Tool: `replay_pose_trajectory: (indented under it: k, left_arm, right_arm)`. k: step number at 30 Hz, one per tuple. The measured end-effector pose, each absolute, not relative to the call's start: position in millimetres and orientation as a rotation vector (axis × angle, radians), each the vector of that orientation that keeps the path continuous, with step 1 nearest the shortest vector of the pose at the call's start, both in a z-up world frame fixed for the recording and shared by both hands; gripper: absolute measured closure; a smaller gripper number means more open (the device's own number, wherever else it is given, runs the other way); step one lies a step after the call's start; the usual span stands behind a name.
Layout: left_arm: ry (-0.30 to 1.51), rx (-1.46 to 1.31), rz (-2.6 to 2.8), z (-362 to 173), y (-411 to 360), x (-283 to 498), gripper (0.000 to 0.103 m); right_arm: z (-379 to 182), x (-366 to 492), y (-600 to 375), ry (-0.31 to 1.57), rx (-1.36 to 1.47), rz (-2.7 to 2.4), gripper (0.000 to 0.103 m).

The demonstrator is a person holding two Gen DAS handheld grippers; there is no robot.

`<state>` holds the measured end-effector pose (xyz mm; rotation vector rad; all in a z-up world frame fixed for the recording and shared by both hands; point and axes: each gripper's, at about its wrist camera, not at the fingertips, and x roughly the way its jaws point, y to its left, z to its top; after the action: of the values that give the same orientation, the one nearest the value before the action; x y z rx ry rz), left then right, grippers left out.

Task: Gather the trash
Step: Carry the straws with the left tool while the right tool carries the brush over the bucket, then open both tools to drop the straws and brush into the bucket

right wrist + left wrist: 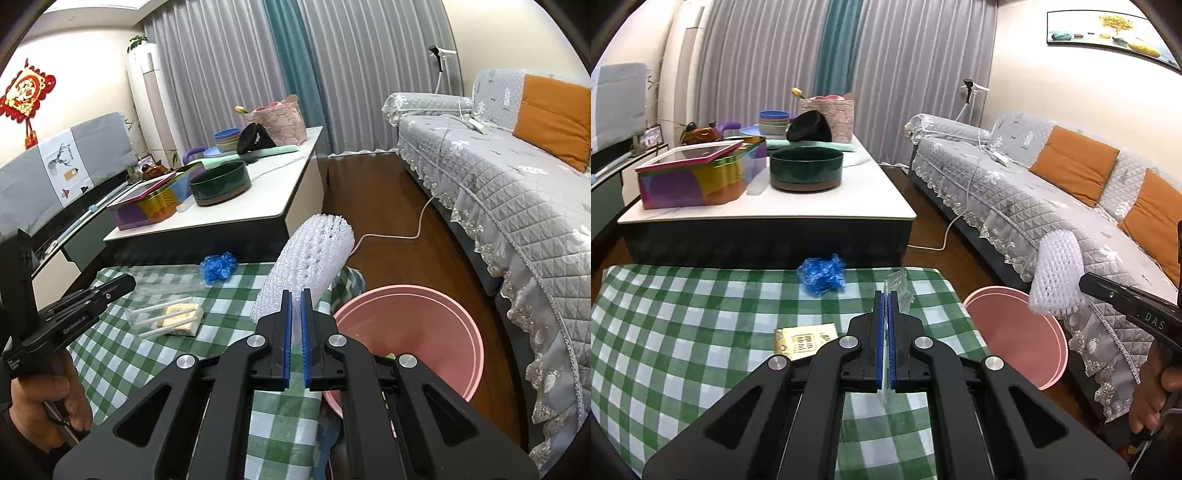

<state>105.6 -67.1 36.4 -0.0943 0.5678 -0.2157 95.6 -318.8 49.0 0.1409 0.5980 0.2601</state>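
Note:
My left gripper [886, 295] is shut on a clear plastic wrapper [899, 290] above the green checked tablecloth [701, 314]. My right gripper [295, 295] is shut on a white foam net sleeve [310, 258], which stands up over the cloth's right edge beside the pink bin [406, 295]. In the left wrist view, the foam sleeve [1056, 273] hangs over the bin [1015, 332]. A crumpled blue plastic piece [822, 275] lies at the cloth's far edge. A yellow packet [805, 341] lies near my left fingers. In the right wrist view it sits inside a clear pack [166, 317] with white sticks.
A white coffee table [812, 206] behind the cloth carries a colourful tin [701, 177], a dark green bowl [806, 168] and stacked dishes. A grey quilted sofa [1052, 192] with orange cushions runs along the right. A white cable [421, 221] crosses the wooden floor.

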Motion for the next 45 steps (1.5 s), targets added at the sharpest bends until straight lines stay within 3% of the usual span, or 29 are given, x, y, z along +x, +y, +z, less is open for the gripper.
replay_pose_trajectory:
  k: [45]
  left_arm:
    - [0.661, -0.071, -0.532, 9, -214, 159, 0.101]
  right_arm:
    - [-6, 125, -408, 0.714, 0.191, 0.015, 0.098]
